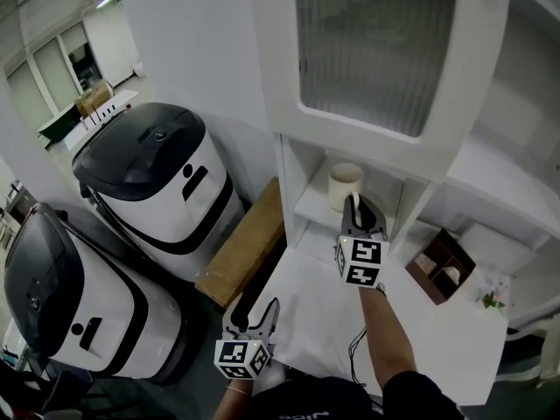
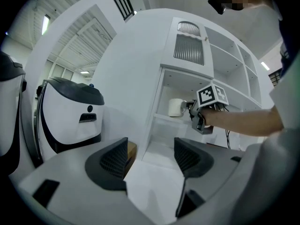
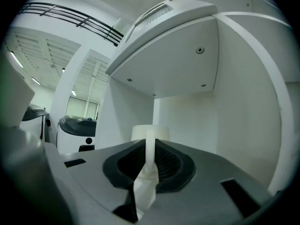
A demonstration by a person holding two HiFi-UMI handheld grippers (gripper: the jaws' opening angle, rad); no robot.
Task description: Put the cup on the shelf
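Note:
A cream cup (image 1: 346, 185) stands on the lower shelf (image 1: 312, 210) of a white cabinet. My right gripper (image 1: 354, 205) reaches level into that compartment and is shut on the cup's handle (image 3: 150, 150), which stands thin and upright between the jaws. The cup body (image 3: 150, 131) rises just beyond the right gripper (image 3: 150, 161). The left gripper view shows the cup (image 2: 175, 107) on the shelf (image 2: 161, 118) with the right gripper (image 2: 193, 110) at its handle. My left gripper (image 1: 254, 310) is low near my body, open (image 2: 152, 156) and holding nothing.
Two white-and-black rounded machines (image 1: 157, 182) (image 1: 70, 304) stand at the left, with a cardboard box (image 1: 245, 243) against the cabinet's side. A ribbed-glass door (image 1: 376, 42) hangs above the shelf. A white table (image 1: 437, 331) carries a brown divided box (image 1: 442, 265).

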